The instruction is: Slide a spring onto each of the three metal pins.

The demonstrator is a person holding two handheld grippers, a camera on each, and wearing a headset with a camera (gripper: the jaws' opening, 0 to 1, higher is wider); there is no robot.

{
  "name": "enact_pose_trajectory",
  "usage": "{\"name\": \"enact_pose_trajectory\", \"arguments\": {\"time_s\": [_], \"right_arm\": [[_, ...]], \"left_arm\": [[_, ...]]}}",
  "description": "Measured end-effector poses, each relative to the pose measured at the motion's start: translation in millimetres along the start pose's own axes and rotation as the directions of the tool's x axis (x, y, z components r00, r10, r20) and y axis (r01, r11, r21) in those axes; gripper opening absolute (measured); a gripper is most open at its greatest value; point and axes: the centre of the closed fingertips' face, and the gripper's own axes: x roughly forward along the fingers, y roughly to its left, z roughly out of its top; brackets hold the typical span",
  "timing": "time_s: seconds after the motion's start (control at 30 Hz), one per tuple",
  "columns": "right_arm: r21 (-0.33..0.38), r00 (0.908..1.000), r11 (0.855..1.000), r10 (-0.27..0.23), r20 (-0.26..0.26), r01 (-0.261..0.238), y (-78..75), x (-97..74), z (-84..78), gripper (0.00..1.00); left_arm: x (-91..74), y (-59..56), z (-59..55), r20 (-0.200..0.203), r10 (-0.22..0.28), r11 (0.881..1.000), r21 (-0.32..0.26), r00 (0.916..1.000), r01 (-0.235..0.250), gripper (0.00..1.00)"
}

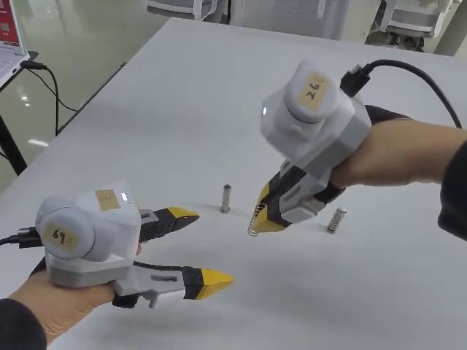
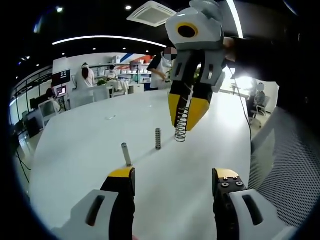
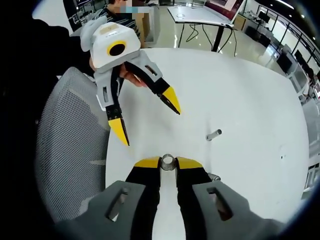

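My right gripper (image 1: pixel 267 219) hangs over the middle of the white table, shut on a small steel spring (image 1: pixel 254 222) that dangles from its yellow tips. A bare metal pin (image 1: pixel 226 198) stands upright just left of that spring. To the right, a second pin (image 1: pixel 336 219) wears a spring. My left gripper (image 1: pixel 201 246) sits low at the near left, open and holding nothing. In the left gripper view the right gripper (image 2: pixel 186 112) holds the spring (image 2: pixel 181 123) above the bare pin (image 2: pixel 126 154) and the sprung pin (image 2: pixel 158 138). The spring (image 3: pixel 168 162) sits between my right gripper's jaws.
The white table (image 1: pixel 182 109) stretches far back. A laptop (image 1: pixel 9 44) and cables sit on a side desk at far left. Office chairs (image 1: pixel 408 18) stand beyond the far edge. A mesh chair (image 3: pixel 70 150) is behind the left gripper, and people stand in the background.
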Motion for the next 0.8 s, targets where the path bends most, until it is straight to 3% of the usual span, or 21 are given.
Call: {"name": "enact_pose_trajectory", "arguments": {"time_s": [0.27, 0.73, 0.8], "right_arm": [[0.004, 0.9998, 1.0, -0.02, 0.008, 0.02, -14.2, 1.4, 5.9, 0.13], [0.034, 0.9946, 0.995, -0.1, 0.029, 0.099, -55.8, 6.0, 20.4, 0.13], [0.041, 0.9929, 0.993, -0.115, 0.03, 0.114, -68.7, 8.4, 22.2, 0.13]], "left_arm": [[-2.8, 2.6, -4.0, -0.001, 0.011, 1.0, -0.01, 0.9999, -0.011, 0.6], [-5.4, 4.2, -6.4, -0.001, 0.026, 0.999, -0.021, 0.9997, -0.026, 0.6], [-5.6, 4.0, -6.5, -0.001, 0.028, 0.999, -0.021, 0.9996, -0.028, 0.6]]}}
